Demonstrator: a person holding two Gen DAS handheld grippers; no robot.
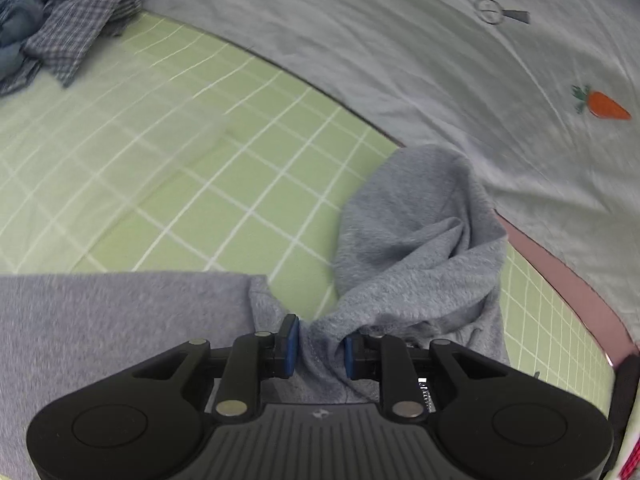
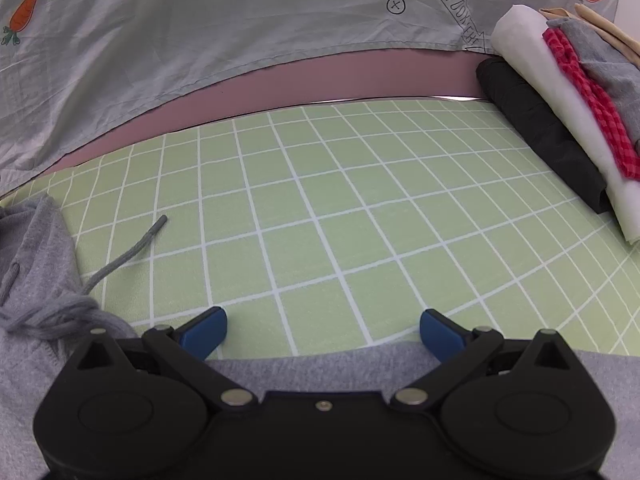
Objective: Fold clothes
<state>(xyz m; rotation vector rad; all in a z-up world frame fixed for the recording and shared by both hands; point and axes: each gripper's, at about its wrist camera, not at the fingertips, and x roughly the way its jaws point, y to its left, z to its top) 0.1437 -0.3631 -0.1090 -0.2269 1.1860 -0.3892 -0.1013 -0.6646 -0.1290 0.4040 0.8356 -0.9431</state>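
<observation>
A grey hoodie (image 1: 412, 232) lies crumpled on the green grid mat (image 1: 180, 160). Its hood rises at the right of the left wrist view and a flat panel spreads at the lower left. My left gripper (image 1: 320, 340) is shut on a bunched fold of this hoodie, with cloth pinched between the blue pads (image 1: 290, 344). In the right wrist view the hoodie (image 2: 36, 248) fills the left and bottom edges, and its drawstring (image 2: 128, 254) trails across the mat (image 2: 320, 200). My right gripper (image 2: 323, 330) stands open just over the hoodie's straight edge, with nothing between its fingers.
A heap of plaid and blue clothes (image 1: 68, 36) sits at the mat's far left. Folded garments are stacked at the right: black (image 2: 540, 128), white and red check (image 2: 592, 96). A pale sheet with carrot prints (image 2: 200, 32) and a pink border (image 2: 320, 76) lie behind the mat.
</observation>
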